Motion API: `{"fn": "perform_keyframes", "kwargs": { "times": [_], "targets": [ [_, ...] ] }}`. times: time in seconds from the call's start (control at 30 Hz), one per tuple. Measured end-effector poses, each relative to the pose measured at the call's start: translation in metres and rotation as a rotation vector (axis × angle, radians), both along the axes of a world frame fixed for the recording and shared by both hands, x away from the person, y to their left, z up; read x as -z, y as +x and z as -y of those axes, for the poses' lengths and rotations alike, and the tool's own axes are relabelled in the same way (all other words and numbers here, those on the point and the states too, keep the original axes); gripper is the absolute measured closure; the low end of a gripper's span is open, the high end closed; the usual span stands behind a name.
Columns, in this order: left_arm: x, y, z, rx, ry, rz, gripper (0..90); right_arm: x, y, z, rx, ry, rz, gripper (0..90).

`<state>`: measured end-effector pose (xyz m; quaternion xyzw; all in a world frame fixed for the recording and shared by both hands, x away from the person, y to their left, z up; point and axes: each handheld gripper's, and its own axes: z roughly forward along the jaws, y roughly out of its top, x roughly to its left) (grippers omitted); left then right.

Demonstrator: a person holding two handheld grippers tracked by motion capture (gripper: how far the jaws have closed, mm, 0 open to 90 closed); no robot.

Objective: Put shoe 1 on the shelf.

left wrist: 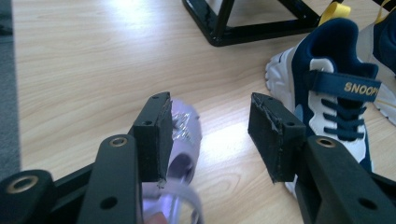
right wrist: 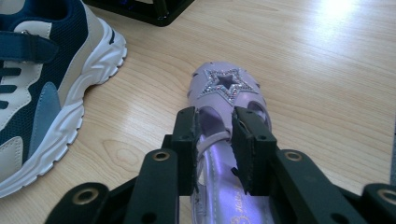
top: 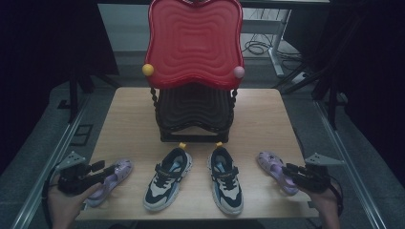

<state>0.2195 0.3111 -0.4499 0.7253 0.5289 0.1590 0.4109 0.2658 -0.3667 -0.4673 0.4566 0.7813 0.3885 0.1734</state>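
Two lilac sandals lie near the table's front corners. The left sandal [top: 117,172] [left wrist: 187,133] lies under the tips of my left gripper [top: 107,168] [left wrist: 210,135]. That gripper is wide open, with the sandal's toe beside its left jaw and bare wood between the pads. The right sandal [top: 271,164] [right wrist: 226,84] has a glitter star on its toe. My right gripper [top: 287,170] [right wrist: 214,140] stands over it, jaws on either side of its strap with a little slack, so it is open.
A pair of navy-and-white sneakers [top: 168,179] [top: 225,180] sits between the sandals; one sneaker [left wrist: 336,93] [right wrist: 42,79] is close to each gripper. A red chair [top: 193,43] on a black frame [left wrist: 243,28] stands mid-table. The wooden table [top: 267,119] has its front edge close behind the shoes.
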Motion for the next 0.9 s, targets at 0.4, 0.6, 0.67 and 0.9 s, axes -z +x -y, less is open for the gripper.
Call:
{"fn": "perform_keyframes", "kwargs": {
  "times": [0.4, 0.6, 0.67, 0.9],
  "targets": [
    [0.016, -0.024, -0.013, -0.013, 0.02, -0.04, 50.7, 0.002, -0.004, 0.001, 0.007, 0.003, 0.009, 63.7],
    [0.025, -0.031, -0.013, 0.007, 0.047, -0.063, 51.2, 0.002, -0.005, 0.002, 0.012, 0.012, 0.014, 61.0],
    [0.029, -0.032, -0.013, 0.009, 0.052, -0.076, 52.1, 0.002, -0.005, 0.001, 0.012, 0.012, 0.013, 60.2],
    [0.04, -0.029, -0.011, 0.023, 0.077, -0.11, 57.1, 0.003, -0.005, 0.0, 0.007, 0.005, 0.008, 57.9]
  ]
}}
